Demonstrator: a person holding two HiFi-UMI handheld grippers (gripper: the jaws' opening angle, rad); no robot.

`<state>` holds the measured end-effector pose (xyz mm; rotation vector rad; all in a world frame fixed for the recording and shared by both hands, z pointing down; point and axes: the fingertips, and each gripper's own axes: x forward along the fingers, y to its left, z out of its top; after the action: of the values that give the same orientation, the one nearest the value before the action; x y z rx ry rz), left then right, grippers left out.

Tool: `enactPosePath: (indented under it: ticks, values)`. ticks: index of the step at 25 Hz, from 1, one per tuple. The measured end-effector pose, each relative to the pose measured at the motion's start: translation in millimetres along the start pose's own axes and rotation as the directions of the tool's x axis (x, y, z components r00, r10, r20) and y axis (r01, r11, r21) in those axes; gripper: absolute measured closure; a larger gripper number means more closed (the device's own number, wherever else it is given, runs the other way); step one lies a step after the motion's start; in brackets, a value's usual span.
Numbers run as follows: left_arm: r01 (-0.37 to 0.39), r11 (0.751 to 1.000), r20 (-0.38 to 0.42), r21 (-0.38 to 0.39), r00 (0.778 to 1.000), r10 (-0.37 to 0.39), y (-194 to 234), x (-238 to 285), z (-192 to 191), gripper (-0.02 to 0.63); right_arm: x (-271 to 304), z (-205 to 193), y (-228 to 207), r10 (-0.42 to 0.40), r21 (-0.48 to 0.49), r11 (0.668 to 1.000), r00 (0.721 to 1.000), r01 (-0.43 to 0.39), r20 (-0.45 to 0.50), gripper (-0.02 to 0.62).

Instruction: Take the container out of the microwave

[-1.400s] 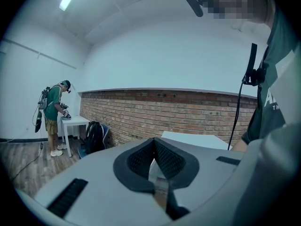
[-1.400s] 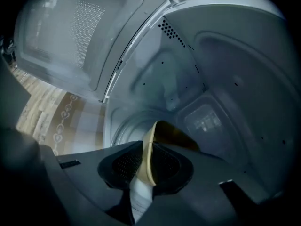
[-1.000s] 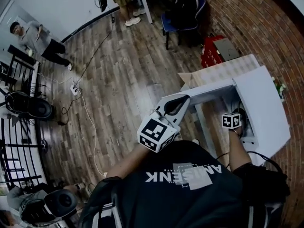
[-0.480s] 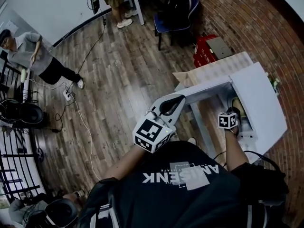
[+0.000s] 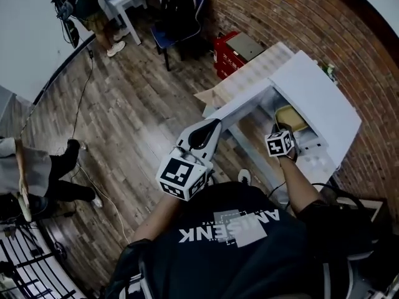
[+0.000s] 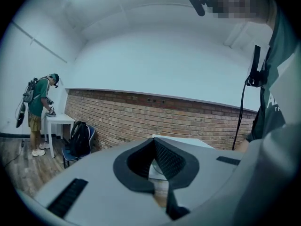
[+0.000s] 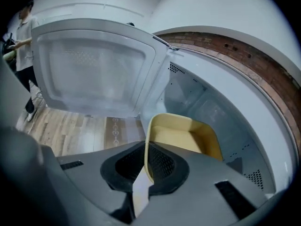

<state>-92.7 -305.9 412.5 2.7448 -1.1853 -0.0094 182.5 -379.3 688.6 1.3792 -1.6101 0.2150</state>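
Yellow plastic container (image 7: 186, 138): its near wall is pinched between the jaws of the right gripper (image 7: 145, 163), and the tub extends ahead of the gripper inside the microwave (image 7: 225, 98) cavity. The door (image 7: 91, 69) stands wide open to that gripper's left. Over the last second the gripper has drawn back and up, and the tub now shows at the cavity mouth. Extraction judged under way, not yet clear. Left gripper (image 6: 155, 155) has its jaws pressed together on nothing and is held aside.

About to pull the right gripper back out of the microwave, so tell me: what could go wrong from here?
The right gripper pinches only one thin wall of the yellow container, so it may tilt or slip as it leaves the microwave. The open door stands close on the left and could be clipped. The left gripper is empty, giving no support.
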Motion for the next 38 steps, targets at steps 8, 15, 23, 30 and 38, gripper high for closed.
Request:
enactPosePath:
  ticks: [8,15,23,30,38]
  values:
    - [0.09,0.995,0.009,-0.03,0.996,-0.09,11,-8,1,0.594,-37,8,52,0.115,0.042,0.992,0.993,-0.116,0.028,0.546]
    - [0.187,0.982,-0.005,-0.014,0.982,-0.187,8,-3,-8,0.594,-71,15,80,0.133,0.072,0.988,0.989,-0.137,0.063,0.546]
    - [0.255,0.967,0.004,0.005,0.967,-0.255,5,20,-5,0.594,-129,44,87,0.187,0.102,0.973,0.966,-0.207,0.178,0.545]
    - [0.336,0.942,0.02,0.019,0.941,-0.337,-22,62,4,0.593,-187,62,55,0.153,0.106,0.977,0.955,-0.185,0.253,0.546]
    - [0.402,0.915,0.007,0.042,0.915,-0.402,-63,102,10,0.594,-236,45,2,0.063,0.179,0.976,0.951,-0.122,0.302,0.546]
